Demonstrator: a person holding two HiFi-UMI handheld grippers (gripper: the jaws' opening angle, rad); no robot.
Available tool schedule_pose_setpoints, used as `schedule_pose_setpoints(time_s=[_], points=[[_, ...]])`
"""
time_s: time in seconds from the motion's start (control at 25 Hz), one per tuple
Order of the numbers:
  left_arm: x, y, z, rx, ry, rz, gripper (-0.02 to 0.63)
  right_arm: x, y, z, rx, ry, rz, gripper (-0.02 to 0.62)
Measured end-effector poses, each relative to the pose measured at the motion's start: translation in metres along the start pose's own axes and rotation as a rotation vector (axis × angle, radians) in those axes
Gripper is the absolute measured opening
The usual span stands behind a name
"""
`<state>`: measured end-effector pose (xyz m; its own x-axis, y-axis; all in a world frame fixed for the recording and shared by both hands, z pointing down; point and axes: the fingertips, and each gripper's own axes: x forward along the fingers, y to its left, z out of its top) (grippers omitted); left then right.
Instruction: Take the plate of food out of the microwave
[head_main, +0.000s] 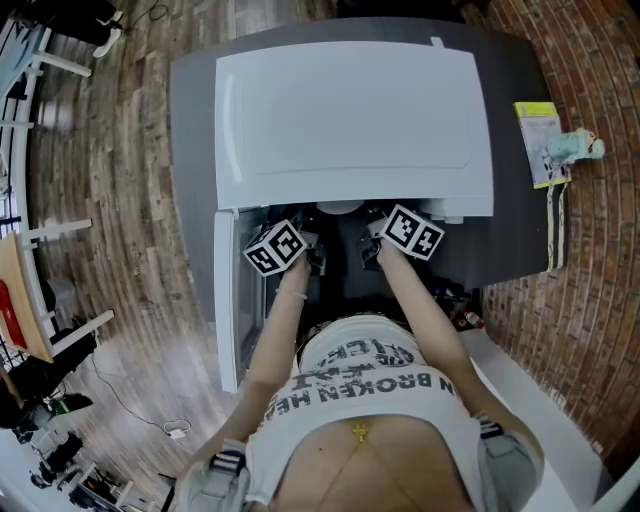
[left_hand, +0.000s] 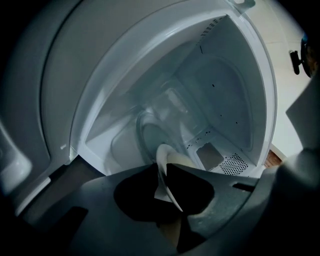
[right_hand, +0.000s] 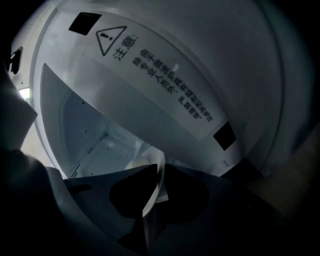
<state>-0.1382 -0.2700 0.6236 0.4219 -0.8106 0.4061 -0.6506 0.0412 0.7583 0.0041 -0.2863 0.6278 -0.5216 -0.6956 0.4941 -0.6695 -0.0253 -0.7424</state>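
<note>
From my feed, a white microwave (head_main: 350, 110) sits on a grey worktop (head_main: 195, 130), with a brick wall (head_main: 590, 250) to its right and a wooden floor (head_main: 110, 200) to its left. Its door (head_main: 228, 300) hangs open on the left side. Both arms reach into the opening. The plate (left_hand: 162, 155) is white and thin-rimmed, with something pale on it that I can't identify. It is inside the cavity near the mouth, in front of the glass turntable (left_hand: 150, 132). My left tongs (left_hand: 162, 185) are clamped on its rim, and my right tongs (right_hand: 156, 192) pinch the rim on the other side.
</note>
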Motion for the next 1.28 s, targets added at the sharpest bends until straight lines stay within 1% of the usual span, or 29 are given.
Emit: schedule_pose_setpoints(time_s=[0.28, 0.52, 0.76, 1.28], points=[[-0.007, 0.002, -0.008, 0.041, 0.032, 0.040, 0.060, -0.005, -0.002, -0.004, -0.018, 0.024, -0.008, 0.046], [-0.011, -0.002, -0.009, 0.060, 0.030, 0.035, 0.060, -0.010, 0.000, -0.005, -0.012, 0.022, 0.005, 0.046], [-0.019, -0.006, -0.011, 0.033, 0.018, 0.025, 0.060, -0.017, 0.003, -0.007, -0.010, 0.022, 0.016, 0.043], [-0.039, -0.012, -0.018, 0.076, 0.021, 0.026, 0.060, -0.036, 0.009, -0.016, -0.012, 0.001, 0.018, 0.044]])
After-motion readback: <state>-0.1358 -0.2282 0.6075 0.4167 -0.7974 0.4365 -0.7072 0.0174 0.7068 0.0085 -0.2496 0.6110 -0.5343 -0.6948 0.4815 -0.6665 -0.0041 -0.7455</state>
